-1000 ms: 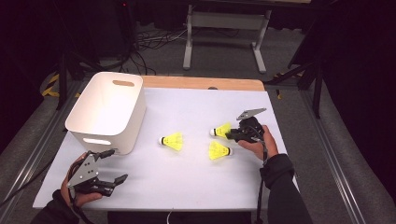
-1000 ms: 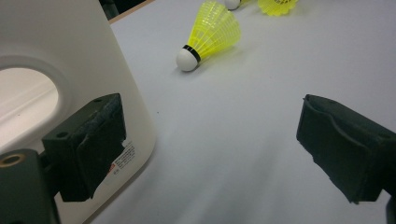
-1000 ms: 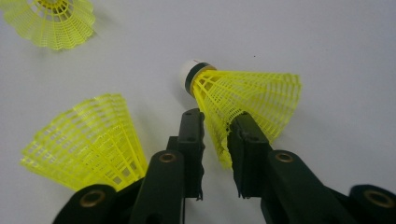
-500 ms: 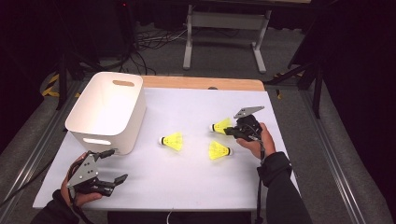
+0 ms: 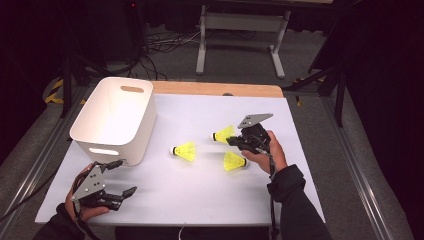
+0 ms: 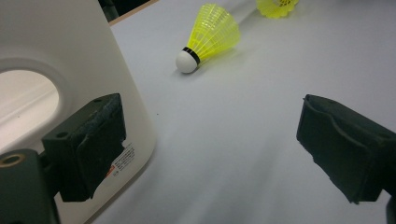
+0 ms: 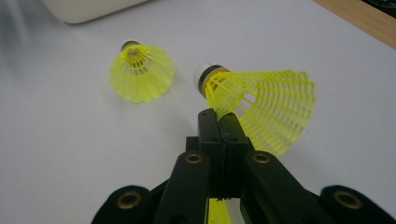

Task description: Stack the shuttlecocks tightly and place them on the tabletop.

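Note:
Three yellow shuttlecocks lie on the white table (image 5: 200, 200). My right gripper (image 5: 231, 141) (image 7: 218, 119) is shut on the skirt edge of the right-hand shuttlecock (image 5: 225, 134) (image 7: 261, 105), whose white cork points left. A second shuttlecock (image 5: 185, 151) (image 7: 140, 72) lies mid-table. The third shuttlecock (image 5: 234, 161) rests just under the right hand. My left gripper (image 5: 125, 177) (image 6: 215, 144) stands open at the front left beside the white basket (image 5: 115, 115) (image 6: 56, 51), nothing between its jaws. Ahead of it lies the middle shuttlecock (image 6: 210, 35).
The white basket with handle cut-outs stands at the table's left. A wooden strip (image 5: 220, 89) runs along the far edge. Cables and a metal stand (image 5: 240, 30) are on the floor behind. Open table surface lies between the two grippers.
The right gripper and its pinched shuttlecock have shifted slightly left and away from the person. The left gripper has stayed where it was.

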Demonstrator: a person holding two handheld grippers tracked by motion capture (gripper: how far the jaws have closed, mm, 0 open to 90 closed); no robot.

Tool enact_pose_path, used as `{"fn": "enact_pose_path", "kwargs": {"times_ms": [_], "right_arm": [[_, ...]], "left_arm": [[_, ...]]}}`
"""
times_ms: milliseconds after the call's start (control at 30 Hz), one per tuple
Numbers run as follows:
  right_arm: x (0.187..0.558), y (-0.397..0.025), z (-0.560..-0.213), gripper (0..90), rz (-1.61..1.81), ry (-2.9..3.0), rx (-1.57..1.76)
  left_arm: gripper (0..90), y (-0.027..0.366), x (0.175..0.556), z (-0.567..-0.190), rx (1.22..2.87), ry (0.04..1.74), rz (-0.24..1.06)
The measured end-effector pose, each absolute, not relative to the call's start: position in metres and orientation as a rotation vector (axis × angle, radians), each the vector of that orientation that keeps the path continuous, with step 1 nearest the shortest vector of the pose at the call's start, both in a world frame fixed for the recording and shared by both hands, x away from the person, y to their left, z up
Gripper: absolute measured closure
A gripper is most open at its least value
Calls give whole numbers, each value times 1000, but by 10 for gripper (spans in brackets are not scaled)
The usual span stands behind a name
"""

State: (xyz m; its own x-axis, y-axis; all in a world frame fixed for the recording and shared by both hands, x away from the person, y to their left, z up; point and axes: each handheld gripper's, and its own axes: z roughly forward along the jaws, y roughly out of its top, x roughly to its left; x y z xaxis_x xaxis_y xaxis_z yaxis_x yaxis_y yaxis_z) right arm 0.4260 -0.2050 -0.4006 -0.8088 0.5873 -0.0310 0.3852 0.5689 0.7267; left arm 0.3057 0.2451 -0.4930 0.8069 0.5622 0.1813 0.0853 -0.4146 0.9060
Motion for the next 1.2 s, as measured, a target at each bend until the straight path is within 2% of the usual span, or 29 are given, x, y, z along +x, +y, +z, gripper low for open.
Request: {"fn": "enact_pose_path", "kwargs": {"times_ms": [533, 1200], "right_arm": [[403, -147, -414, 900, 1013, 2597, 752], [418, -105, -434, 897, 909, 2683, 761]], "left_arm": [[88, 246, 305, -492, 1938, 478, 573], [88, 246, 305, -492, 1938, 470, 564]]}}
